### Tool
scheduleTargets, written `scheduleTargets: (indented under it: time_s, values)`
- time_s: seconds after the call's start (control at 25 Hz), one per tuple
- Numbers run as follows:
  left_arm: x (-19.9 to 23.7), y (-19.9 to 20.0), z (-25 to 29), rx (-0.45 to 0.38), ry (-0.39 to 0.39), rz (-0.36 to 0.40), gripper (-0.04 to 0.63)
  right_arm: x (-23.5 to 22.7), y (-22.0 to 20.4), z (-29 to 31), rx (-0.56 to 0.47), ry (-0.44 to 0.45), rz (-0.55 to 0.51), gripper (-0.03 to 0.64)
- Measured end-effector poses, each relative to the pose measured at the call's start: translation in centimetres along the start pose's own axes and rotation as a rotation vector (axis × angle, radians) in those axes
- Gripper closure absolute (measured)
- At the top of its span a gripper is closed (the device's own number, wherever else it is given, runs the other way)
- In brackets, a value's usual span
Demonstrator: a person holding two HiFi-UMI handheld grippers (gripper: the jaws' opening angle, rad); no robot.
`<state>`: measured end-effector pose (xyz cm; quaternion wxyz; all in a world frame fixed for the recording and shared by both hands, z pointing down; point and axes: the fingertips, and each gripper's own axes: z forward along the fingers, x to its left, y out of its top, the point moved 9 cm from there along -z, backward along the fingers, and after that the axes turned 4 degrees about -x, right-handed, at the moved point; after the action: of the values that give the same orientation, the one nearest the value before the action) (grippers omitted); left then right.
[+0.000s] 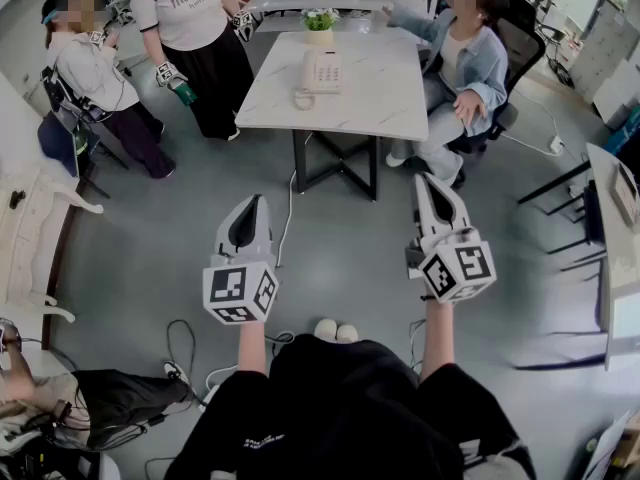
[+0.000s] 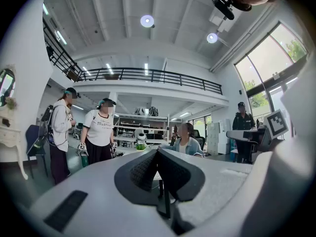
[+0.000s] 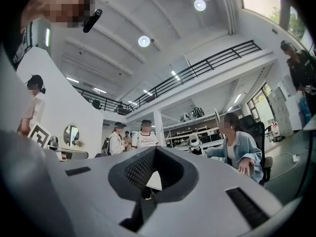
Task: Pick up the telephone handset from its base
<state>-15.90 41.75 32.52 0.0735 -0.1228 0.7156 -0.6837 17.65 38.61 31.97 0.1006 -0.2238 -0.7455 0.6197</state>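
The white telephone [image 1: 322,71] sits on a white marble table [image 1: 375,88] several steps ahead, its handset [image 1: 309,70] resting on the left side of the base and a coiled cord [image 1: 303,98] lying in front. Both grippers are held out over the grey floor, far short of the table. My left gripper [image 1: 261,199] is shut with nothing in it, and its dark pads [image 2: 148,169] meet at the tips. My right gripper [image 1: 424,179] is also shut and empty, its pads [image 3: 143,168] closed together. Neither gripper view shows the phone.
Two people [image 1: 190,28] stand left of the table, and a third sits in an office chair [image 1: 462,73] at its right. A small potted plant [image 1: 320,20] stands on the table's far edge. There is a white console [image 1: 30,218] at left, a desk [image 1: 612,218] at right, and cables [image 1: 185,343] on the floor.
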Motion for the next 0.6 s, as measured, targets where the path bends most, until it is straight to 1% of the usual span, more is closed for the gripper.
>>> scheduleTargets:
  time_s: [0.28, 0.6]
  values:
    - [-0.2, -0.3, -0.4, 0.013, 0.051, -0.005, 0.595, -2.0, 0.0, -0.9, 0.003, -0.03, 0.008, 0.627]
    - [-0.6, -1.8, -0.2, 0.031, 0.075, -0.017, 0.595, -3.0, -1.2, -0.7, 0.005, -0.039, 0.03, 0.626]
